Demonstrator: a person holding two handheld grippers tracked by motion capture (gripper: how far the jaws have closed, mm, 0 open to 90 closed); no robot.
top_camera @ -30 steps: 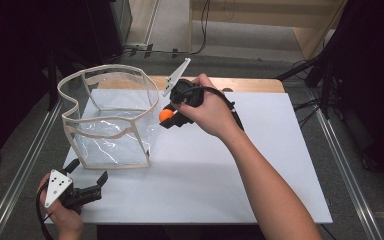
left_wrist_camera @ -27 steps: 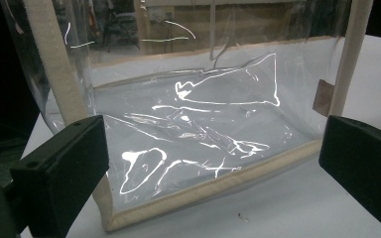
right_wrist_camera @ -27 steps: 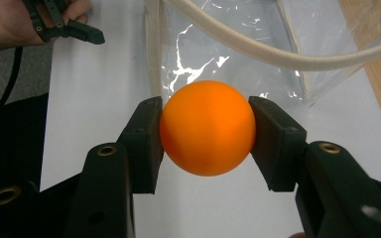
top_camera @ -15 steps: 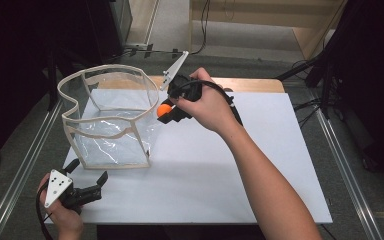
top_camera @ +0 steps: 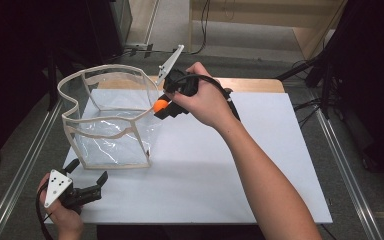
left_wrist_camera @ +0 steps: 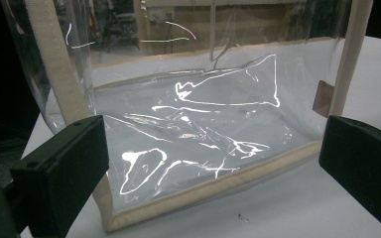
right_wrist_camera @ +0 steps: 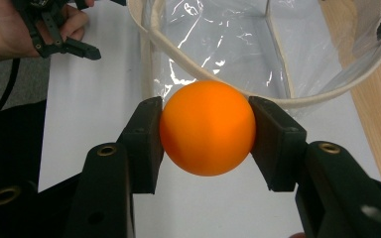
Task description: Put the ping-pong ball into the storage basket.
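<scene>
Gripping orange ball (right_wrist_camera: 207, 128), right tool (right_wrist_camera: 206, 130), beside bag rim (right_wrist_camera: 297, 101)

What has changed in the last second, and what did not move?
The right gripper, shut on the orange ball, crept left toward the clear bag's rim. Nothing was grasped or released. The bag and the open left gripper at the table's near corner stayed put.

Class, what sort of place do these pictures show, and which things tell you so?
Probably a lab or recording workspace: a white table framed by metal rails, loose cables on the floor, and a hand-held right gripper clamping an orange ball.
</scene>
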